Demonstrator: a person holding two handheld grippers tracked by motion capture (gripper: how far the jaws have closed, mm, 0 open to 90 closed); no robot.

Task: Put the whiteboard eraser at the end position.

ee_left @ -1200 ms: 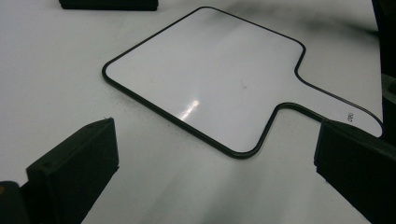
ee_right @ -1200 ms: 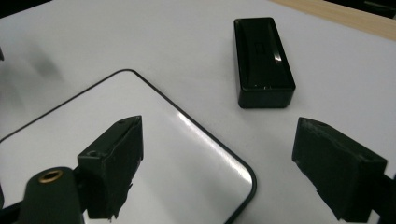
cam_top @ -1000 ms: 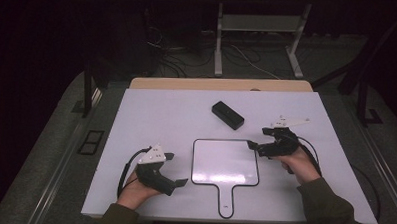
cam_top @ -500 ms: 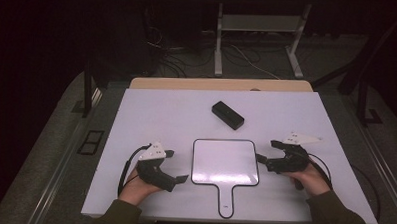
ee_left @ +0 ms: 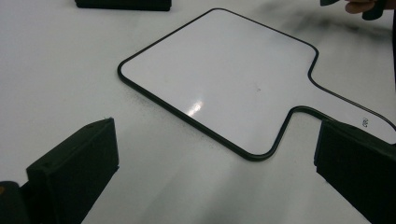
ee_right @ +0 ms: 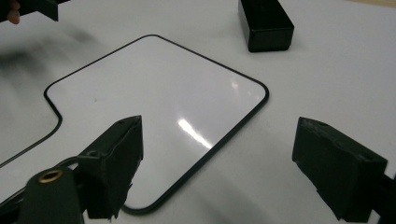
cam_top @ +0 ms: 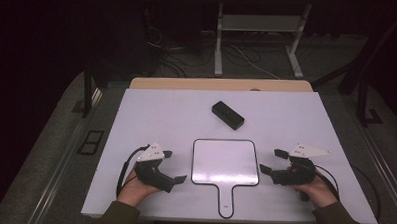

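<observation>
A small white paddle-shaped board [cam_top: 226, 161] with a thin black rim lies flat at the table's near middle, its handle [cam_top: 225, 200] pointing toward the person. It also shows in the left gripper view [ee_left: 224, 79] and the right gripper view [ee_right: 159, 93]. A black rectangular block [cam_top: 228, 115] rests farther back, seen again in the right gripper view [ee_right: 265, 22]. My left gripper [cam_top: 173, 167] is open just left of the board, nothing between its jaws. My right gripper [cam_top: 273, 161] is open just right of the board, also empty.
The white tabletop [cam_top: 151, 115] has bare room at the back left and right. A wooden strip [cam_top: 187, 83] runs along its far edge. Beyond it are cables and metal stand legs [cam_top: 218, 47] on a dark floor.
My right gripper has drawn back toward the person and slightly right, away from the board's upper right corner. The left gripper has barely moved.
</observation>
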